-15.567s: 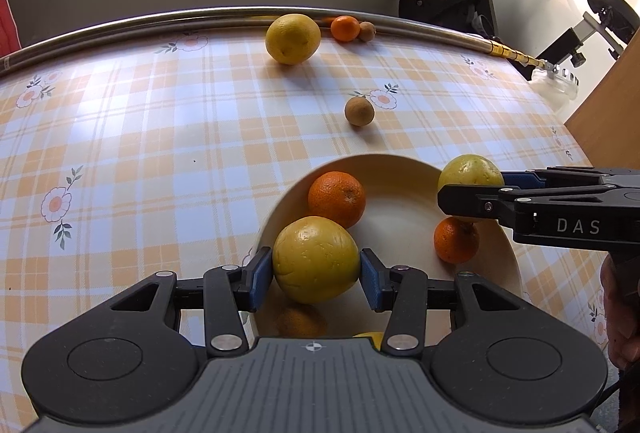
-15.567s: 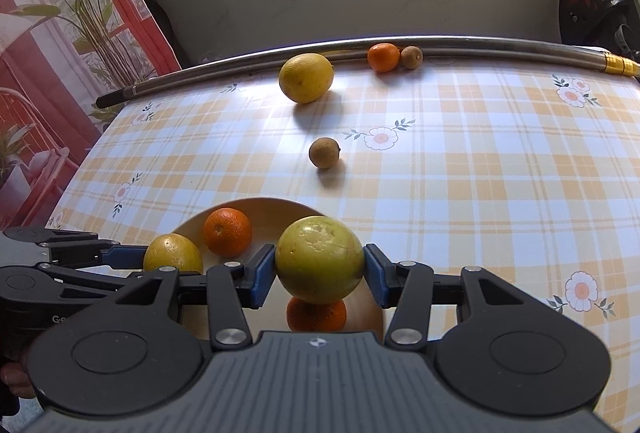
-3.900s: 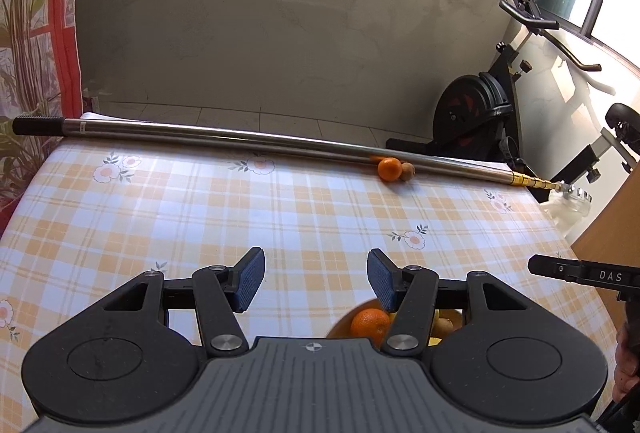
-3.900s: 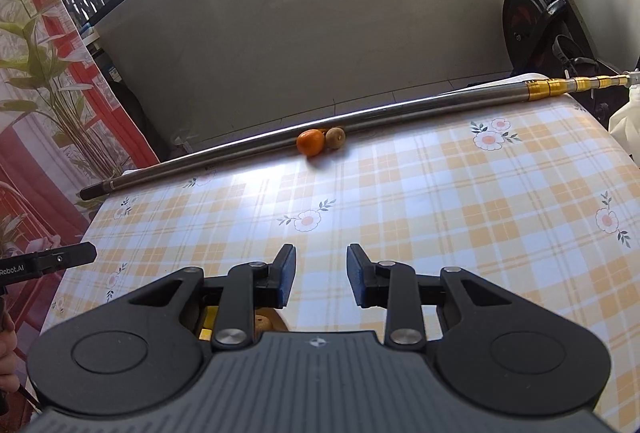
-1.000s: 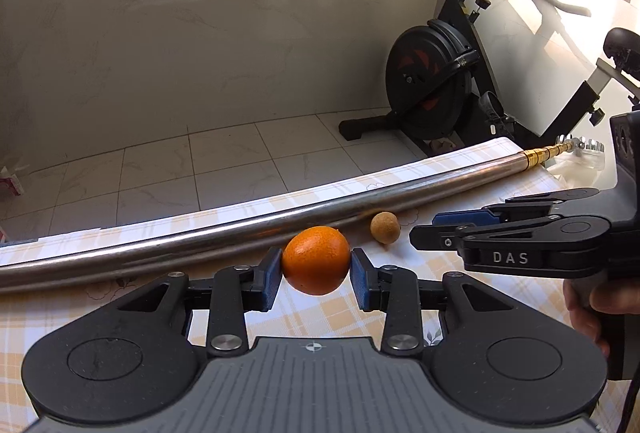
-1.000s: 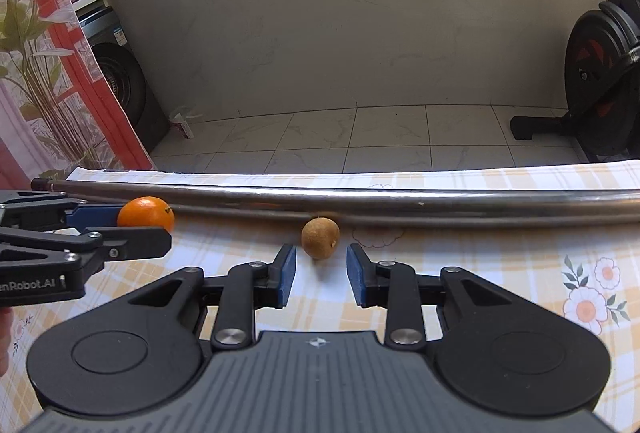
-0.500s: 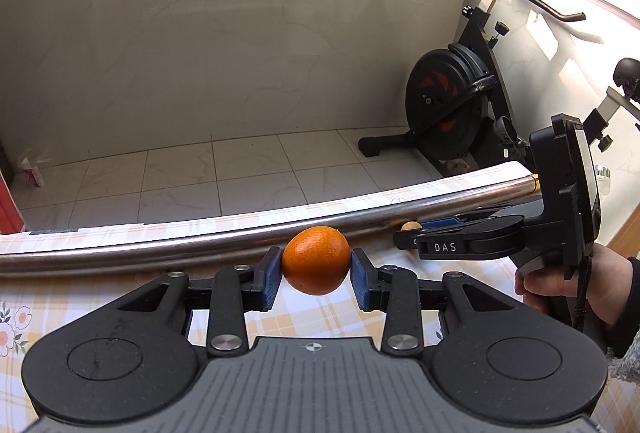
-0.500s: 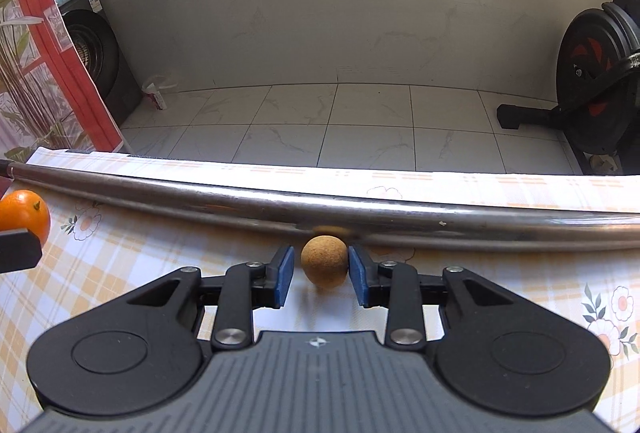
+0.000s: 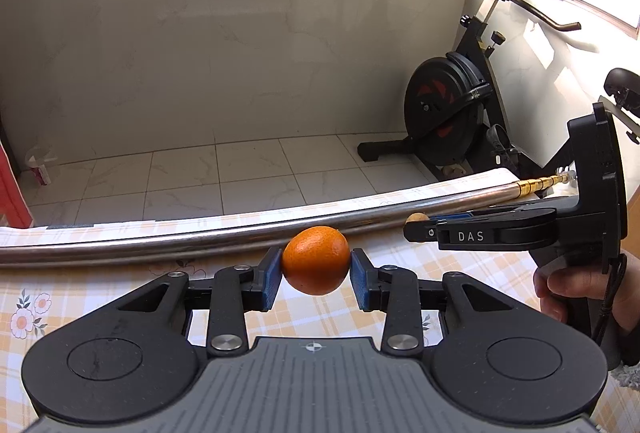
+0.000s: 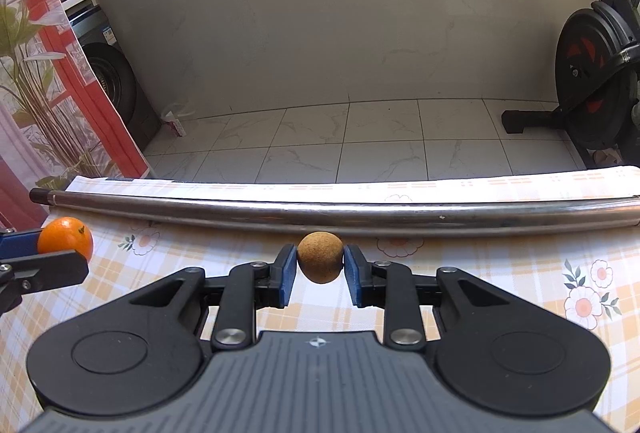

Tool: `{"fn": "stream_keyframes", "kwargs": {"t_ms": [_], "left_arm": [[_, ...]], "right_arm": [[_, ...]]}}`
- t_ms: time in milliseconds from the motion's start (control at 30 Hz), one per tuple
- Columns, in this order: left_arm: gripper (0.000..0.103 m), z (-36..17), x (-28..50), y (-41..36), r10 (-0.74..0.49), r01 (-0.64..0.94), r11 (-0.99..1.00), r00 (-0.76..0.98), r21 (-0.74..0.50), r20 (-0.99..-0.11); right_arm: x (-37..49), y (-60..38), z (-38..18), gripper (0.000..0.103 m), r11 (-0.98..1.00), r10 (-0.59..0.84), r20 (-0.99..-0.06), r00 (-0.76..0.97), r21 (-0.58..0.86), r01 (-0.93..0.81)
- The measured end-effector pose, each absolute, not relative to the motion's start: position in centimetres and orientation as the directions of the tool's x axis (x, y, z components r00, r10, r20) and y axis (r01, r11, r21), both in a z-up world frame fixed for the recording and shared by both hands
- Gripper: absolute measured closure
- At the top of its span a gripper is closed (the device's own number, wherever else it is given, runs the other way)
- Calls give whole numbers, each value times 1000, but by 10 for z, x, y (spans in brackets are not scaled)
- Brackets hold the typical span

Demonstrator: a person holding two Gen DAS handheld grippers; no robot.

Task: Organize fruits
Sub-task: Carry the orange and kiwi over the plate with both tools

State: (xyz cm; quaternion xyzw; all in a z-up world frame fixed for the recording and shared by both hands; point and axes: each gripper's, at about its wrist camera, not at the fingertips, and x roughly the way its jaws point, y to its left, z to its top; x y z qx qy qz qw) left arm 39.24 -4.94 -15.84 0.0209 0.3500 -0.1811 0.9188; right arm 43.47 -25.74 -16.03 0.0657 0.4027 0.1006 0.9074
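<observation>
Left wrist view: left gripper [image 9: 316, 275] clamps orange [image 9: 316, 260] above table [image 9: 100, 293]; right gripper [image 10: 320, 273] pinches small brown fruit [image 10: 320, 257] by steel pole [image 10: 360, 213]. Advice: carry both level, grip steady, w/o squeezing

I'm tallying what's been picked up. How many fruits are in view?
2: an orange held in the left gripper, a small brown fruit held in the right gripper. Others may be out of frame.

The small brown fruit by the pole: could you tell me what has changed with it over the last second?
The right gripper closed on the brown fruit and took it off the tablecloth. The left gripper still holds its orange; the metal pole stayed put.
</observation>
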Motion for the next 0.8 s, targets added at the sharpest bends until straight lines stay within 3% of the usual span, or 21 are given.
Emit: {"fn": "stream_keyframes", "kwargs": {"t_ms": [800], "left_arm": [[64, -71, 299, -11, -296, 299, 950, 776, -88, -556]], "right_arm": [[300, -232, -38, 74, 948, 315, -538, 782, 213, -235]]}}
